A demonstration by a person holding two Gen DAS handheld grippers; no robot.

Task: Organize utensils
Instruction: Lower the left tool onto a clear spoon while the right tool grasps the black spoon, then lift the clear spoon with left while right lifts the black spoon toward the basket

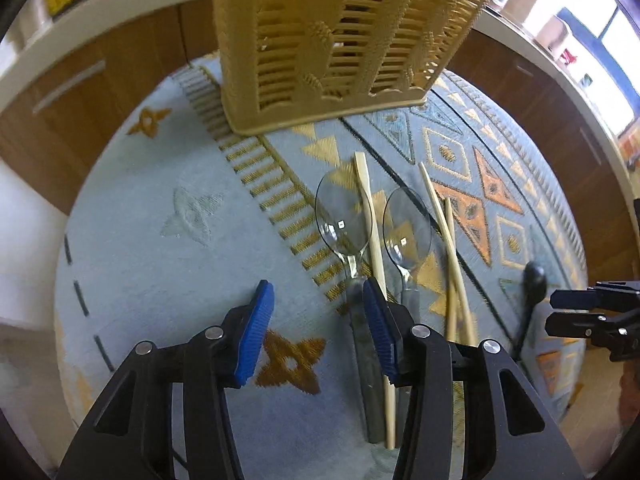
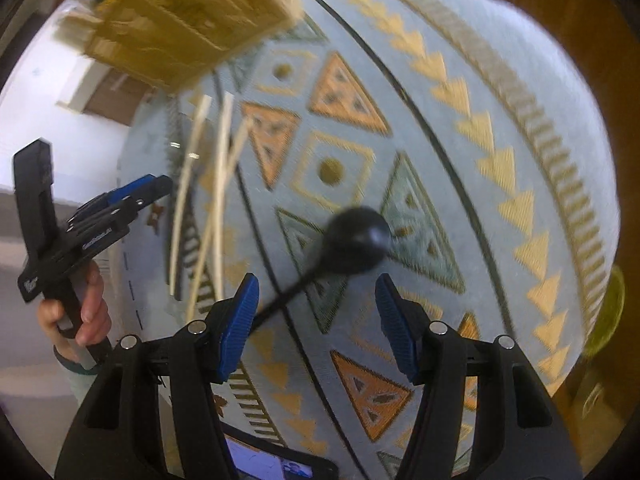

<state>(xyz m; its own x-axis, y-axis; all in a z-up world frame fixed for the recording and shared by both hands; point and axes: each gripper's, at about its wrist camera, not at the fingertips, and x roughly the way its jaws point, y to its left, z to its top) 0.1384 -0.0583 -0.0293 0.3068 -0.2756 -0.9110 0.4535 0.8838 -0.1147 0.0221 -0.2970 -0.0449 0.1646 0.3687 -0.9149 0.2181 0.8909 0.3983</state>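
Note:
A beige slatted utensil basket point(image 1: 332, 36) stands on a patterned rug, also seen blurred in the right wrist view point(image 2: 188, 20). In front of it lie two clear spoons with grey handles point(image 1: 344, 216) point(image 1: 406, 228), a wooden stick point(image 1: 374, 248) and a pair of chopsticks point(image 1: 446, 240). My left gripper point(image 1: 318, 312) is open, low over the rug, its right finger beside the first spoon's handle. A black ladle point(image 2: 356, 236) lies on the rug to the right point(image 1: 534, 280). My right gripper point(image 2: 316, 312) is open and hovers over the ladle's handle.
The rug point(image 1: 160, 264) has orange and gold triangles. Wooden cabinets point(image 1: 92, 92) and a white counter run behind the basket. A phone or tablet screen point(image 2: 272, 460) lies at the near edge below the right gripper. The right gripper shows at the left wrist view's right edge point(image 1: 592, 312).

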